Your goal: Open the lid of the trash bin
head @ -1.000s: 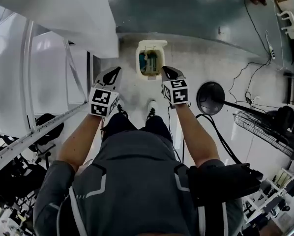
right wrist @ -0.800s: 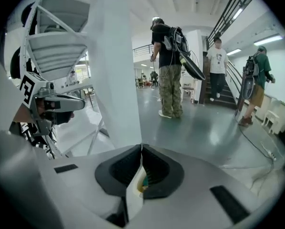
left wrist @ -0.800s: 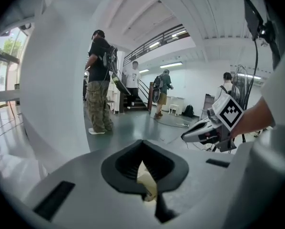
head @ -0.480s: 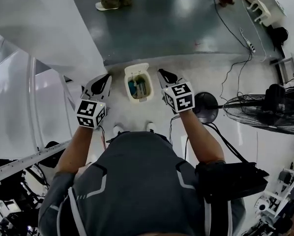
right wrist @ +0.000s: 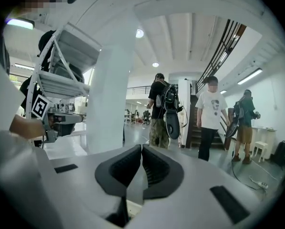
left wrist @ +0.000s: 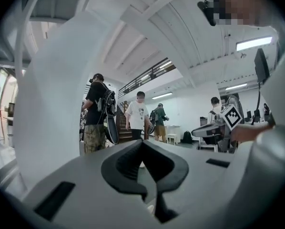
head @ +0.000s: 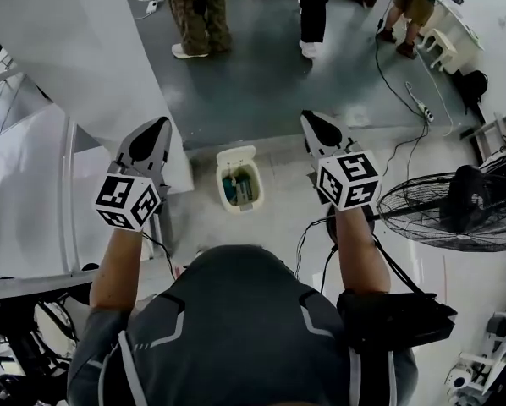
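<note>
In the head view a small cream trash bin [head: 238,184] stands on the floor ahead of me, its top open, with teal and dark rubbish showing inside. My left gripper [head: 157,125] is raised to the bin's left and my right gripper [head: 309,119] to its right, both well above it and touching nothing. Each is shut with nothing between its jaws. The left gripper [left wrist: 142,143] and the right gripper [right wrist: 141,148] look out level into the hall, so the bin is out of sight in both gripper views.
A white pillar [head: 84,49] rises close on the left. A floor fan [head: 443,214] lies at the right with cables [head: 405,83] running past it. Several people [head: 198,11] stand on the grey floor beyond the bin. A black pouch [head: 397,309] hangs at my right hip.
Both grippers have risen and spread apart, away from the bin. The head view has tipped up, so the bin sits lower and the people beyond have come into view.
</note>
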Demonstrator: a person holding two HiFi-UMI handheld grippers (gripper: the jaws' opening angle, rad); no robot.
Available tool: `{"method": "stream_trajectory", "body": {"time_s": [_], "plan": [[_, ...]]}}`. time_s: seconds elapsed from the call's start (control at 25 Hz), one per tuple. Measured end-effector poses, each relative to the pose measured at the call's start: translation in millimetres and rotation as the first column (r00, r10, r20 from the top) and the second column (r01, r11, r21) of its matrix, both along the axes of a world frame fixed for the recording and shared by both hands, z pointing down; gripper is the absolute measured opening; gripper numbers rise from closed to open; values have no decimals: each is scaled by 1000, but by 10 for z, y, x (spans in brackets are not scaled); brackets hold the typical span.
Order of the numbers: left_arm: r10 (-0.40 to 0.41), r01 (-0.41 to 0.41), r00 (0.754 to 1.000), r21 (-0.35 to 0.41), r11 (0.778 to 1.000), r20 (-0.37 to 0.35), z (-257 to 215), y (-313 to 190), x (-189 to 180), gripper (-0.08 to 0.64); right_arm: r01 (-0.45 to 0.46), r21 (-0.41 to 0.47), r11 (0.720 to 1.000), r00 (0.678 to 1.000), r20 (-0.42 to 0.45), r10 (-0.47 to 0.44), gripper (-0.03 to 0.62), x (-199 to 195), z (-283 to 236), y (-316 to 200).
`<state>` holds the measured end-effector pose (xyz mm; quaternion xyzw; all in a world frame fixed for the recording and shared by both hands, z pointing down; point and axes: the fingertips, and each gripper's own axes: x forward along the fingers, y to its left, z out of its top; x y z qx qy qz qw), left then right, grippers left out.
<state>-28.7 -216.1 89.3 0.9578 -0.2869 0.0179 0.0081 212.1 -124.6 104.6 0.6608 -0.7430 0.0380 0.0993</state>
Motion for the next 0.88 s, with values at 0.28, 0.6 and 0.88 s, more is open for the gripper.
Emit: {"method": "stream_trajectory", "body": {"time_s": [0.28,0.6,0.88], "plan": [[-93,93,996,26,995,-12,-290,-54,-288,9,-36,115,993,999,-20,38,34,186,-587,122],[-209,212,977,70,975,-50,-470,-211,-491,9,-68,156,985,998,-5,69,32,288,-779,82],[-203,207,977,62,976,-65,-546,-168,-467,9,-62,187,980,998,-2,64,28,203,-878,22]]}}
